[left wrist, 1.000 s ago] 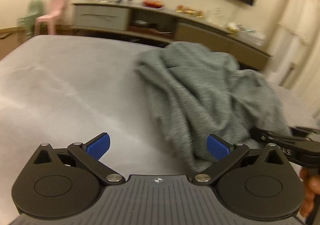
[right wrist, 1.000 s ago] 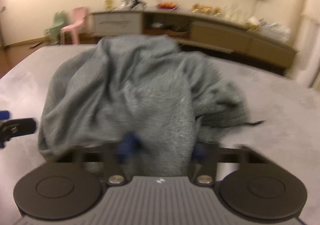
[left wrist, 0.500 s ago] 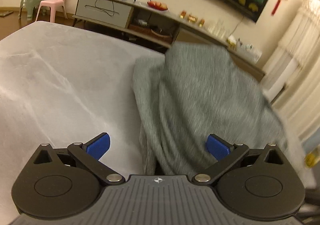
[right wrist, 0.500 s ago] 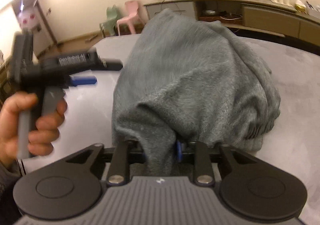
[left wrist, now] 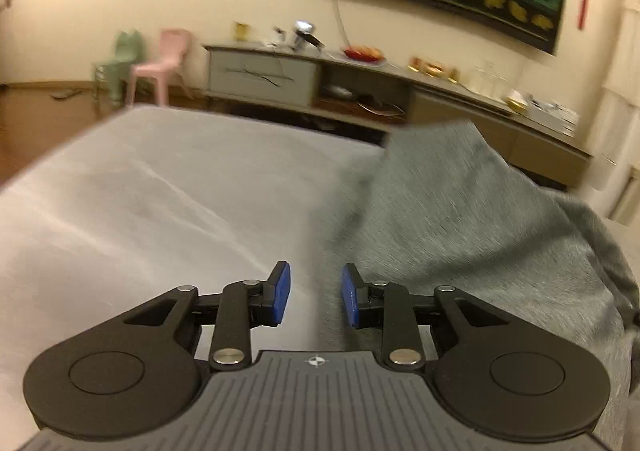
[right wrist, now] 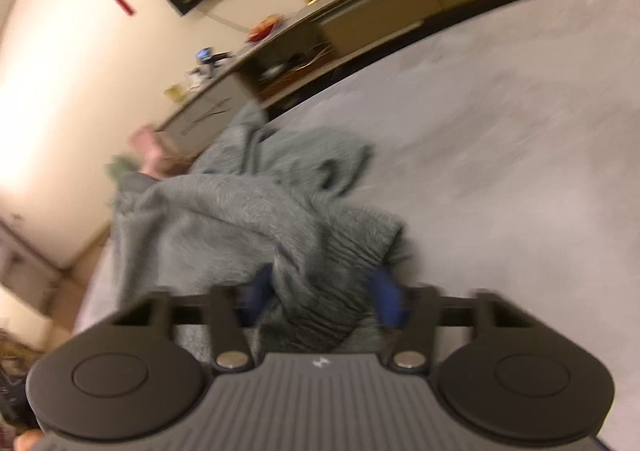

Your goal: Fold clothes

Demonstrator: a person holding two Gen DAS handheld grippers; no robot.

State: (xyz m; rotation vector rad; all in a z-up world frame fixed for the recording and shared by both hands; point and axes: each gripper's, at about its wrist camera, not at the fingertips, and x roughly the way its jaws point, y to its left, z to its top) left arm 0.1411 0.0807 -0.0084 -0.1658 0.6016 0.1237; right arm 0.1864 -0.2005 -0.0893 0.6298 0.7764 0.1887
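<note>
Behind the wide pale grey bed surface (left wrist: 152, 187) a long low sideboard (left wrist: 360, 91) runs along the cream wall. On the right half of the left wrist view lies the crumpled grey knitted garment (left wrist: 460, 219), still an unfolded heap. The left gripper (left wrist: 313, 301) has just been closing; its blue pads stand apart with the garment's left edge between them, and they do not seem to press it yet. The right gripper (right wrist: 320, 297) has also been closing, and a thick bunch of the ribbed hem sits clamped between its pads at the lower middle of the right wrist view. The step in hand looks like taking hold to spread the garment. Next, the left gripper probably needs to finish its pinch on the edge, so that both can pull the cloth flat.
</note>
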